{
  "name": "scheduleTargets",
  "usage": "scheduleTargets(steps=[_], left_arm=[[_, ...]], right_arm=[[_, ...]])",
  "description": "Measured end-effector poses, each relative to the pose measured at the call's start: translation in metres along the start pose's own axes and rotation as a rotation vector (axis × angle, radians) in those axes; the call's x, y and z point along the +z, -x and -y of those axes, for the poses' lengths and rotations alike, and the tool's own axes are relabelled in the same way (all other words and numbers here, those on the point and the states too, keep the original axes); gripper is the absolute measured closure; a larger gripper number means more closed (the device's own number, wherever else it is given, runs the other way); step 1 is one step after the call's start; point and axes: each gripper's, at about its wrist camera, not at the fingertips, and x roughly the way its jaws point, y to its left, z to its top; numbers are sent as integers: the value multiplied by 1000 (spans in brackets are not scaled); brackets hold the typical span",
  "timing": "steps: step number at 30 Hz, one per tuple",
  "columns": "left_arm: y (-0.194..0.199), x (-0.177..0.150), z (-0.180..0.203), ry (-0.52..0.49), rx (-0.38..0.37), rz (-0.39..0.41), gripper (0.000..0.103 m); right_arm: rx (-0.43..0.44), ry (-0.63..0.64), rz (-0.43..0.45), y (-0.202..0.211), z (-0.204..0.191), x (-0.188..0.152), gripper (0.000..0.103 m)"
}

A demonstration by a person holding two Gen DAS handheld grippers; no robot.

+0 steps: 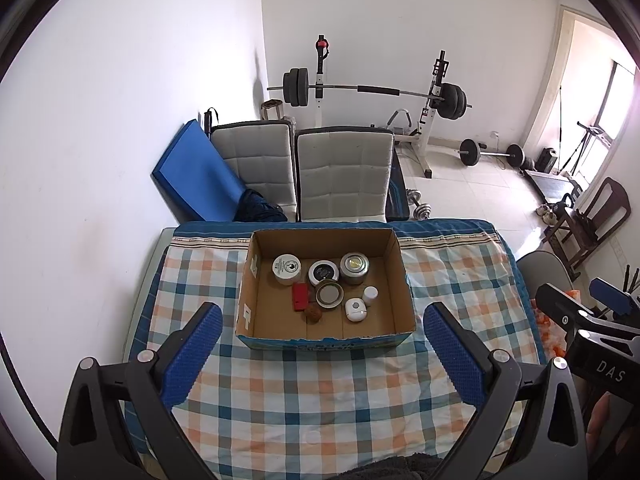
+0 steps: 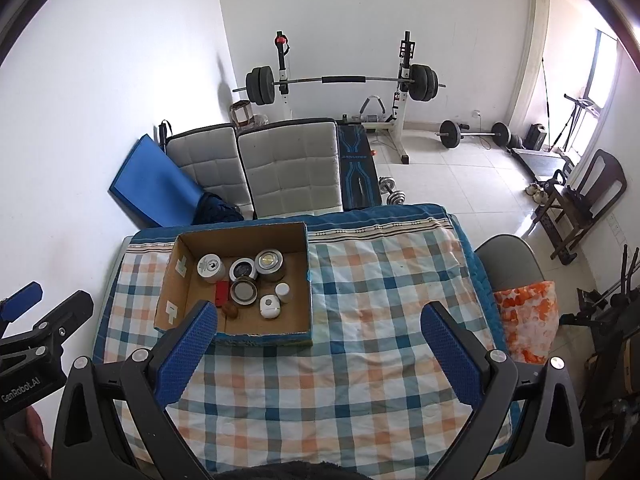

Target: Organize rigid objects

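Hovering wide open and empty above the checked cloth [image 1: 320, 392], the left gripper [image 1: 320, 356] and right gripper [image 2: 318, 354] face the cardboard box [image 1: 400, 292] holding the jars [image 1: 286, 269], so any reach should descend vertically, clearing its walls.

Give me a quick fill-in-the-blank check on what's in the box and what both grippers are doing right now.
1. All the small items sit inside the ____ box on the checked tablecloth.
2. The flat block beside the tins in the box is coloured ____.
3. The left gripper and right gripper both hold ____.
4. The jaws of both grippers stand ____.

Missing words: cardboard; red; nothing; open
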Motion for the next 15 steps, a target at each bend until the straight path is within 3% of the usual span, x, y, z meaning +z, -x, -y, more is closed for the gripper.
scheduleTargets(steps=[15], left_arm=[[0,1,2,-5,-1,1,0]], right_arm=[[-3,-2,-7,-3,-1,2,0]])
